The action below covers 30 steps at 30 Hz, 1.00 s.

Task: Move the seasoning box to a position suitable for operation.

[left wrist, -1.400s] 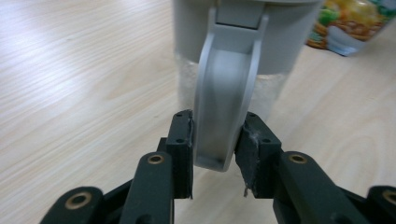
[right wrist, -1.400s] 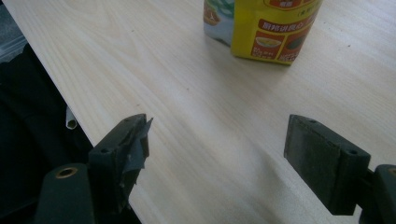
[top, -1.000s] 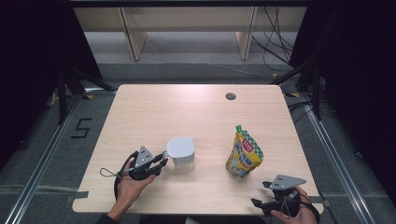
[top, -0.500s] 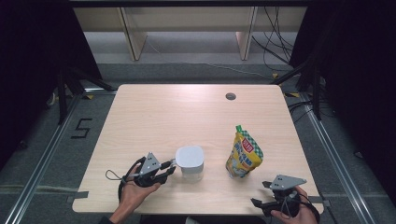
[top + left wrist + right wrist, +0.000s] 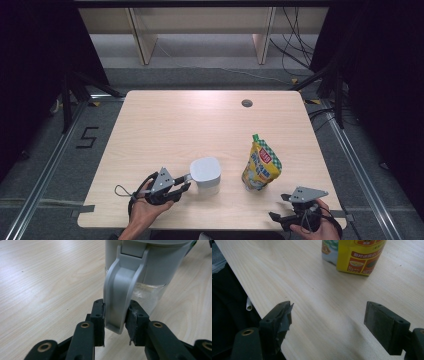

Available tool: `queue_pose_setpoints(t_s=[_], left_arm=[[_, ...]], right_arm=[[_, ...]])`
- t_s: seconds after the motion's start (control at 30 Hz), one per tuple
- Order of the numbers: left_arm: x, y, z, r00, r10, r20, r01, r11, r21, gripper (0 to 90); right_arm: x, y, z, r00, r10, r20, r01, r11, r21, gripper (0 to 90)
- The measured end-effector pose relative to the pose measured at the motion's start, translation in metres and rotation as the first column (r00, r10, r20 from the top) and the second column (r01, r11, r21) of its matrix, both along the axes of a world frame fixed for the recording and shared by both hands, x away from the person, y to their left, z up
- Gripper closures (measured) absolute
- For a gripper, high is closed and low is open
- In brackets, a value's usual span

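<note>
A white lidded jug [image 5: 205, 172] with a clear lower body stands near the table's front edge, left of centre. My left gripper [image 5: 186, 182] is shut on its grey handle [image 5: 120, 290], one pad pressed against each side. To the jug's right a yellow printed pouch [image 5: 261, 165] with a green top stands upright. My right gripper [image 5: 279, 207] rests open at the front right corner, just short of the pouch [image 5: 357, 255], with bare wood between its jaws.
The light wooden table [image 5: 175, 125] has a round cable hole [image 5: 246, 103] at the back right. Its front edge runs close behind both hands. Dark floor, rails and shelf legs surround the table.
The left gripper has carried the jug a little to the right and toward the front edge. The right gripper and the pouch have stayed where they were.
</note>
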<state>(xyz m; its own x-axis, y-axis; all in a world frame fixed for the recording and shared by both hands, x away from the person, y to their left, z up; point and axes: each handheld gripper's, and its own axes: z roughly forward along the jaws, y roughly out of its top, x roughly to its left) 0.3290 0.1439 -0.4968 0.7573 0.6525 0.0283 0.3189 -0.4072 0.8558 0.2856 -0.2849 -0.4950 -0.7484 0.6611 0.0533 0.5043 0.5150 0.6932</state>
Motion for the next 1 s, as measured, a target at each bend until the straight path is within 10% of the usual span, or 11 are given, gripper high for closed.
queue_pose_setpoints(t_s=[1.0], left_arm=[[-0.005,-0.016,-0.001,0.9971,-0.076,-0.008,0.076,0.9971,-0.005,69.4]], right_arm=[[0.006,0.006,-0.002,0.9996,0.020,-0.019,-0.020,0.9997,0.012,23.0]])
